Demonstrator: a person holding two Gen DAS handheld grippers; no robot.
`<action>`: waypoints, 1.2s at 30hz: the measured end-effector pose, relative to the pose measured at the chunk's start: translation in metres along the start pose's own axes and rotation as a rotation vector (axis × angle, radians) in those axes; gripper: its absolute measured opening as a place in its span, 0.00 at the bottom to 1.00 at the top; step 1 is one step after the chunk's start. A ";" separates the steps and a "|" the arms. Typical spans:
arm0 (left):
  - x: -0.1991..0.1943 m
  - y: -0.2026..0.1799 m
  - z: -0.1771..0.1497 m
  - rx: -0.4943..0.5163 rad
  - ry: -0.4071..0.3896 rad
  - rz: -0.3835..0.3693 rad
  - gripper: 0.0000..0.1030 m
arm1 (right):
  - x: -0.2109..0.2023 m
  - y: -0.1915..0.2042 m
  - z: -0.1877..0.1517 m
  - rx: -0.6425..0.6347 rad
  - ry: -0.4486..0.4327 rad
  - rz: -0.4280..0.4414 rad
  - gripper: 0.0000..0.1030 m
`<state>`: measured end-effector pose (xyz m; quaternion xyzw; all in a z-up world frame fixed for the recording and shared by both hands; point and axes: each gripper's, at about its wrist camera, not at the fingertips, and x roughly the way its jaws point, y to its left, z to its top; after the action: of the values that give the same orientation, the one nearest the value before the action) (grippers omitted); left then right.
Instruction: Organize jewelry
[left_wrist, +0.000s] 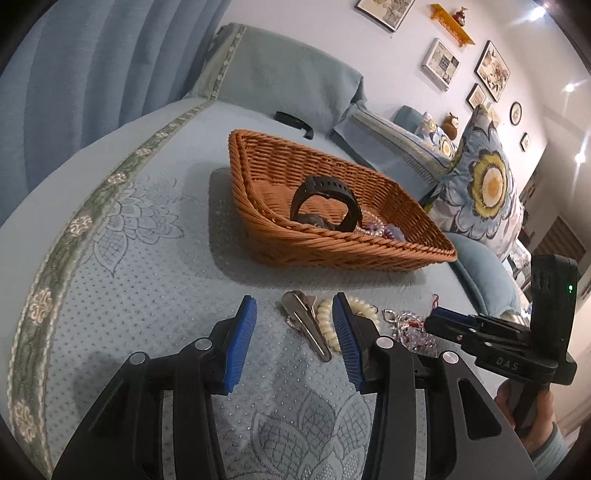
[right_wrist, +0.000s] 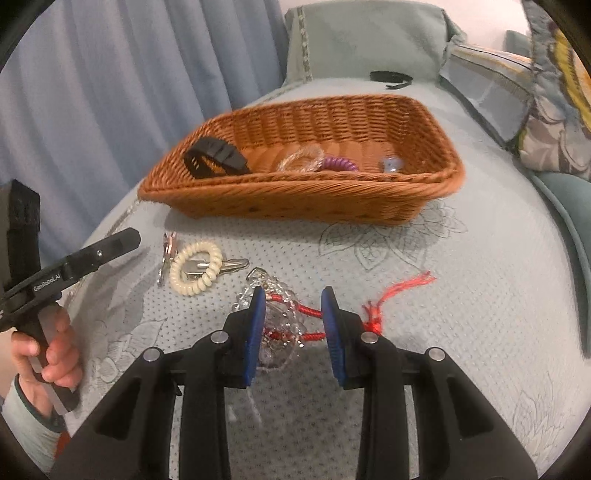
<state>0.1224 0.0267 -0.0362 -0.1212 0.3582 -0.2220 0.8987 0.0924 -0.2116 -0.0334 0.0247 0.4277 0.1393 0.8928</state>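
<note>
A wicker basket (left_wrist: 280, 236) (right_wrist: 295, 199) sits on the bed and holds a black watch (left_wrist: 325, 203) (right_wrist: 216, 158), a purple coil tie (right_wrist: 338, 164) and clear beads. On the bedspread in front lie a cream coil tie (right_wrist: 195, 273) (left_wrist: 327, 317) with a silver hair clip (left_wrist: 306, 325) through it, and a clear crystal bracelet with red cord (right_wrist: 284, 321) (left_wrist: 406, 328). My left gripper (left_wrist: 295, 332) is open just above the clip. My right gripper (right_wrist: 293, 325) is open, its fingers on either side of the crystal bracelet.
A black band (left_wrist: 293, 123) (right_wrist: 391, 79) lies behind the basket near the grey pillow. Flowered cushions (left_wrist: 480, 184) stand at the right. A blue curtain (right_wrist: 110, 92) hangs at the left beyond the bed's edge.
</note>
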 end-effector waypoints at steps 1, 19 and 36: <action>0.001 -0.001 0.000 0.002 0.003 0.001 0.40 | 0.003 0.001 0.001 -0.008 0.006 -0.011 0.27; 0.036 -0.018 0.004 0.054 0.121 0.043 0.12 | 0.001 0.012 -0.003 -0.055 -0.039 -0.008 0.06; -0.035 -0.021 -0.024 0.025 0.056 -0.009 0.08 | -0.068 0.040 -0.021 -0.007 -0.074 0.164 0.06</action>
<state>0.0770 0.0242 -0.0251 -0.1053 0.3799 -0.2337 0.8888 0.0266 -0.1931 0.0110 0.0615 0.3905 0.2125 0.8936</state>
